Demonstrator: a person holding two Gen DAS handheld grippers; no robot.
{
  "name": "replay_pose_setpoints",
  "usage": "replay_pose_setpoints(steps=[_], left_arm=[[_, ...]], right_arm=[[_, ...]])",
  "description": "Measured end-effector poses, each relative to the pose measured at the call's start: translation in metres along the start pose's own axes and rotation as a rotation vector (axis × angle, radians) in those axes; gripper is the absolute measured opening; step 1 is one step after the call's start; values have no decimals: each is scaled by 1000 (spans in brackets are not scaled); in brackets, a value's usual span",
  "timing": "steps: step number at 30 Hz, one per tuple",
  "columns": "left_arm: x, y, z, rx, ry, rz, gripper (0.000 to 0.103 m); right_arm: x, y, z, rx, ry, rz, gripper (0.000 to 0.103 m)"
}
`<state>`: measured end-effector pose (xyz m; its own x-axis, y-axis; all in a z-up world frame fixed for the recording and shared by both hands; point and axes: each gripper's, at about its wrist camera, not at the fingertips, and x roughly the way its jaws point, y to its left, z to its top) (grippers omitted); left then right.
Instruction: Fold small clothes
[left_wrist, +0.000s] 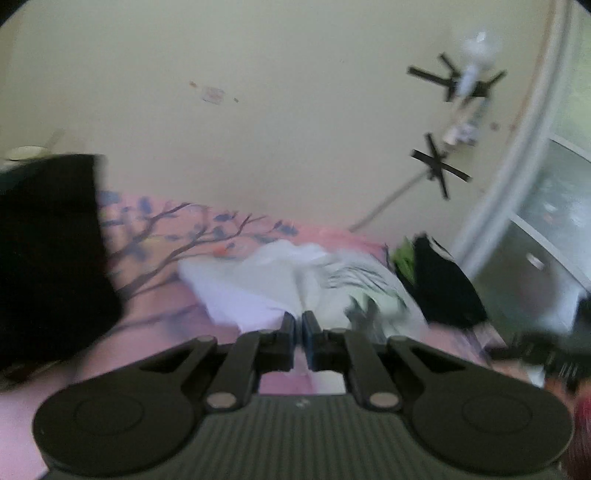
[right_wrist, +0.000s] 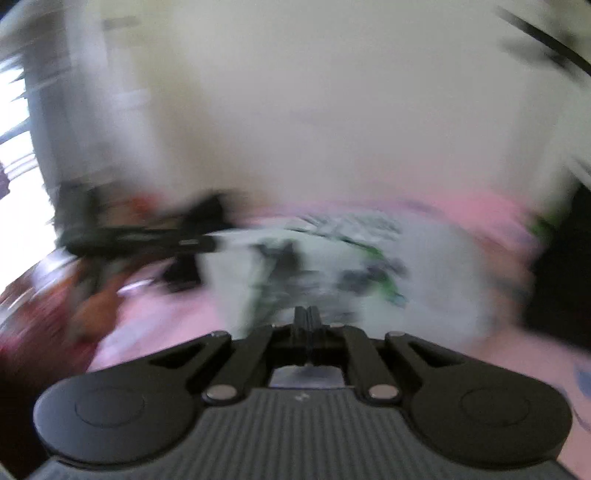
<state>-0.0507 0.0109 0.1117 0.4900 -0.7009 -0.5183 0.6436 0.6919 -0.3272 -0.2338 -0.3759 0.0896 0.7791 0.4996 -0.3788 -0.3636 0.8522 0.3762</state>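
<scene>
A white garment with a grey and green print lies crumpled on a pink bedsheet. My left gripper is above its near edge, jaws almost together with a thin gap, nothing seen between them. The right wrist view is badly blurred by motion: my right gripper has its jaws pressed together over the same printed garment. Whether it pinches cloth I cannot tell. The other gripper shows as a dark blur at the left of that view.
A black garment lies at the left and another black one with green cloth at the right. The cream wall carries taped crosses. A window stands at the right.
</scene>
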Motion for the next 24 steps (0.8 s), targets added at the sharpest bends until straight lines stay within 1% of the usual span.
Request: replay_pose_setpoints(steps=[1,2,3,4,5,6,7,8,9,10,12,13,15,16,18,19,20,21,22,23,24], left_arm=[[-22,2,-10,44,1,40,6],[-42,4,-19,75,14,110,6],[-58,6,-27,78,36,178,10],[-69,13,-35,64,51,234,12],[-78,21,-42,51,45,278,21],[-83,27,-44,42,26,314,31],[-84,35,-45,22,1,359,36],[-84,42,-42,-2,-17,387,42],[-80,49,-39,-16,-29,404,43],[-70,55,-34,-7,-33,431,43],[-44,61,-22,34,-23,489,43],[-27,66,-16,56,-7,498,45],[6,76,-12,57,43,477,63],[23,83,-9,38,82,452,65],[52,90,-8,4,158,390,63],[66,89,-9,2,188,362,60],[70,85,-16,7,208,338,39],[75,80,-17,13,224,316,13],[75,73,-16,38,207,339,8],[69,67,-13,60,182,341,8],[52,61,-7,64,124,336,8]], right_arm=[[-18,21,2,-60,-3,66,0],[-31,35,2,-104,-9,80,0],[-41,43,2,-132,-15,71,0],[-48,45,3,-130,-19,40,0],[-50,40,4,-105,-13,6,1],[-49,31,5,-79,-2,-40,6],[-42,17,6,-48,8,-105,13],[-32,1,7,-5,15,-167,45],[-24,-12,9,40,16,-222,63],[-13,-28,11,80,9,-250,63],[9,-53,19,157,24,-235,63],[21,-60,24,190,33,-214,63],[46,-68,31,223,40,-166,64],[60,-72,35,241,44,-129,65],[90,-73,36,298,64,-63,67],[110,-74,33,332,94,-24,67],[128,-71,31,359,122,3,67],[142,-69,26,382,145,26,55],[152,-64,22,402,163,50,41],[157,-59,21,411,174,66,15],[151,-51,26,384,147,51,12]])
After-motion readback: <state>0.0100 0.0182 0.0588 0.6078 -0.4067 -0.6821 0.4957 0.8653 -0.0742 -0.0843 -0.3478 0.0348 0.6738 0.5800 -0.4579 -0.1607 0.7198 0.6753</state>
